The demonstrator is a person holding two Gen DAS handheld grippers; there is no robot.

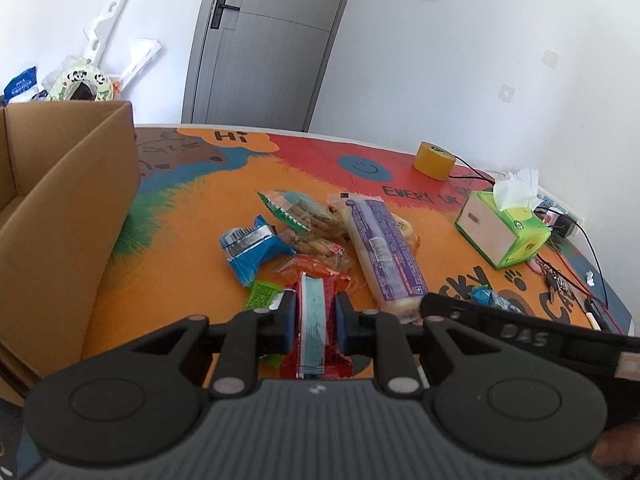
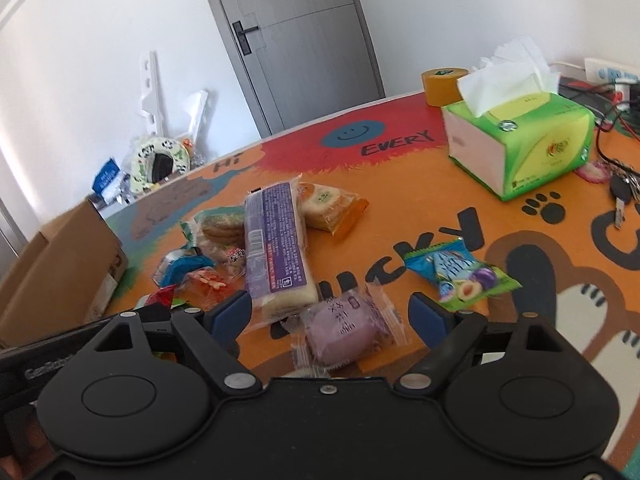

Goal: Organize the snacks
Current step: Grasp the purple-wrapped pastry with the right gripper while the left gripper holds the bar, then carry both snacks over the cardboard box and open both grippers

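Observation:
My left gripper (image 1: 315, 320) is shut on a red snack packet with a pale blue stripe (image 1: 314, 322), held just above the table. Beyond it lie a blue packet (image 1: 252, 248), cookie packets (image 1: 308, 220) and a long purple-wrapped cake (image 1: 384, 252). An open cardboard box (image 1: 60, 216) stands to the left. My right gripper (image 2: 332, 314) is open above a round purple pastry in clear wrap (image 2: 342, 332), one finger on each side. The purple cake (image 2: 276, 256) and a blue-green plum candy packet (image 2: 460, 276) lie near it.
A colourful mat (image 1: 192, 216) covers the table. A green tissue box (image 2: 520, 140), a yellow tape roll (image 2: 442, 84), keys (image 2: 620, 192) and cables lie at the right. The grey door (image 1: 264, 40) is behind. The box's corner shows in the right wrist view (image 2: 64, 264).

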